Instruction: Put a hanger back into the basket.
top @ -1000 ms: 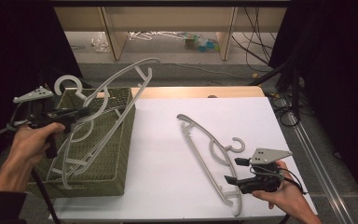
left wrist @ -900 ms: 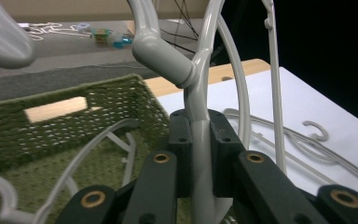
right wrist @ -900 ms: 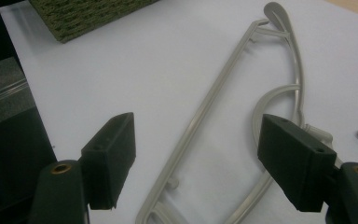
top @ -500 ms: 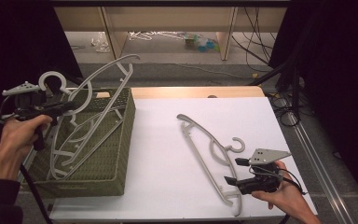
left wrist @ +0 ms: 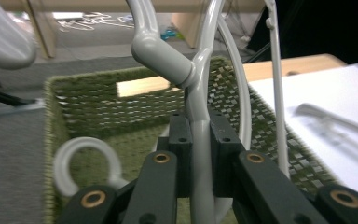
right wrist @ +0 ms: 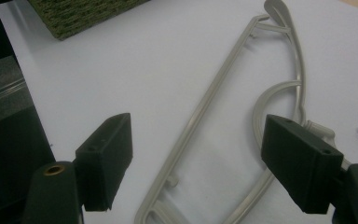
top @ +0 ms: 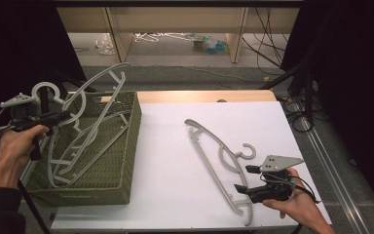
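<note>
Held hanger point(top: 95, 105): a grey plastic hanger, lifted over the green woven basket point(top: 119, 180) at the left of the counter point(top: 175, 161); its hook ring is at the upper left beside the left tongs, and its long axis runs from the far tip above the basket's back rim down to the low left end inside the basket.
Held hanger, close up: in the left gripper view the neck point(left wrist: 200, 140) stands nearly upright between the 2 black pads, with the shoulder branching up and left above them.
Left tongs point(top: 61, 117): clamped on the held hanger at its neck, pointing right from the hand at the left edge.
Second hook point(left wrist: 86, 161): a pale ring lies low inside the basket; which hanger it belongs to I cannot tell.
Counter hanger point(top: 214, 156): flat on the white sheet, well apart from the basket; long axis diagonal, far tip at the upper left, near end at the lower right, hook opening toward the right side.
Right tongs point(top: 243, 179): spread wide apart, gripping nothing; in the right gripper view the counter hanger point(right wrist: 228, 140) lies between the 2 pads without being pressed.
Change, left: the left tongs and held hanger have shifted further left and lower since 1 second ago, and the basket stands further left with them.
Change, right: the right hand and the counter hanger lie as before.
</note>
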The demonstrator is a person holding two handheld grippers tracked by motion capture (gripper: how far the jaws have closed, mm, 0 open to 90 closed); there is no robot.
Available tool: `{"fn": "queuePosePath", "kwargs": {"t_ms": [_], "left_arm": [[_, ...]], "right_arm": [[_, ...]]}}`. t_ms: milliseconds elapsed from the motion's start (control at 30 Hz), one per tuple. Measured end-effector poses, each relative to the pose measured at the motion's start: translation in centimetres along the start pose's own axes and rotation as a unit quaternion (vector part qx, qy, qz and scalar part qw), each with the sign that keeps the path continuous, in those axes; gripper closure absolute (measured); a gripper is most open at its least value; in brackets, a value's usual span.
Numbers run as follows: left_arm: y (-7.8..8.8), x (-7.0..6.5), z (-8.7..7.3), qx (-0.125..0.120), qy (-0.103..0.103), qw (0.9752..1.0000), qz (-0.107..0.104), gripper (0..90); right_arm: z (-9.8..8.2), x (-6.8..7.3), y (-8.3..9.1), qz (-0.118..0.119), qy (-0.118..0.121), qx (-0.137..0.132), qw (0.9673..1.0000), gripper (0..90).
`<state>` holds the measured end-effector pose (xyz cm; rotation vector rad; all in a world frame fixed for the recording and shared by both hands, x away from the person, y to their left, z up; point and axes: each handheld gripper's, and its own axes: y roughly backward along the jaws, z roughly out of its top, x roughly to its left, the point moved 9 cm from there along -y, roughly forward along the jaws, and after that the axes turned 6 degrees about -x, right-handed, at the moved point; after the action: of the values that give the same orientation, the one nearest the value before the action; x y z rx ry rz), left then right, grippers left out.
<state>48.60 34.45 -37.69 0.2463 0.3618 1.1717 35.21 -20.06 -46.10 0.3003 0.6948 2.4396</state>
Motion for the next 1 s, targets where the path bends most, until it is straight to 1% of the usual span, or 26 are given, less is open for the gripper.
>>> {"fn": "queuePosePath", "kwargs": {"t_ms": [33,133,167,233,300,367,433,500,567,633,700,767,800,833,867,900,933,967,1000], "left_arm": [[-0.1,0.1,-0.1,0.003,-0.002,1.0000,0.002,81.5],[-0.3,0.5,-0.2,0.005,-0.018,0.9998,0.009,81.5],[-0.3,0.7,-0.4,0.008,-0.019,0.9997,0.011,81.5],[-0.3,1.1,-0.8,0.015,-0.025,0.9994,0.018,81.5],[-0.4,1.7,-1.4,0.020,-0.046,0.9983,0.028,81.5],[-0.5,2.1,-2.1,0.027,-0.039,0.9983,0.033,81.5],[-0.6,2.3,-2.8,0.036,-0.043,0.9978,0.034,81.5],[-0.7,2.6,-3.5,0.044,-0.055,0.9970,0.034,81.5],[-0.8,3.0,-4.2,0.050,-0.056,0.9965,0.037,81.5],[-1.0,3.1,-4.7,0.054,-0.057,0.9963,0.035,81.5],[-1.1,3.2,-5.3,0.066,-0.069,0.9949,0.031,81.5],[-1.5,3.1,-5.9,0.077,-0.072,0.9940,0.030,81.4],[-1.6,2.9,-6.1,0.081,-0.072,0.9937,0.026,81.4],[-1.7,2.8,-6.4,0.091,-0.078,0.9926,0.020,81.4],[-1.5,3.0,-6.6,0.113,-0.097,0.9887,0.014,81.3],[-2.2,2.4,-6.6,0.095,-0.066,0.9931,0.016,81.2],[-2.2,2.4,-6.7,0.099,-0.069,0.9926,0.014,81.1],[-2.2,2.5,-6.9,0.112,-0.073,0.9910,0.009,81.0],[-2.1,2.6,-7.2,0.125,-0.083,0.9887,0.005,80.9]], "right_arm": [[0.0,0.0,0.0,0.000,0.001,0.000,1.0000,25.6],[0.0,0.0,0.0,0.000,0.002,-0.002,1.0000,25.6],[0.0,0.0,0.1,0.001,-0.003,-0.001,1.0000,25.6],[0.0,-0.1,0.1,-0.002,-0.002,-0.002,1.0000,25.6],[0.0,0.0,0.2,0.000,-0.005,-0.001,1.0000,25.6],[-0.1,-0.1,0.1,0.000,-0.002,-0.001,1.0000,25.7],[-0.1,-0.1,0.0,0.000,-0.001,0.000,1.0000,25.6],[-0.1,-0.1,0.0,0.000,-0.002,0.000,1.0000,25.6],[-0.1,-0.1,0.0,0.000,-0.003,0.001,1.0000,25.6],[-0.2,-0.1,-0.1,0.001,-0.003,0.002,1.0000,25.7],[-0.2,-0.1,-0.1,0.000,-0.003,0.001,1.0000,25.6],[-0.2,-0.1,-0.1,0.001,-0.004,0.002,1.0000,25.6],[-0.2,-0.2,-0.1,0.001,-0.003,0.002,1.0000,25.7],[-0.2,-0.2,-0.1,0.001,-0.003,0.002,1.0000,25.7],[-0.2,-0.2,-0.1,0.001,-0.002,0.001,1.0000,25.7],[-0.2,-0.2,-0.1,0.002,-0.002,0.001,1.0000,25.6],[-0.3,-0.2,-0.1,0.001,-0.004,0.002,1.0000,25.7],[-0.3,-0.2,-0.1,0.000,-0.004,0.002,1.0000,25.6],[-0.3,-0.2,-0.1,0.000,-0.003,0.002,1.0000,25.6]]}}
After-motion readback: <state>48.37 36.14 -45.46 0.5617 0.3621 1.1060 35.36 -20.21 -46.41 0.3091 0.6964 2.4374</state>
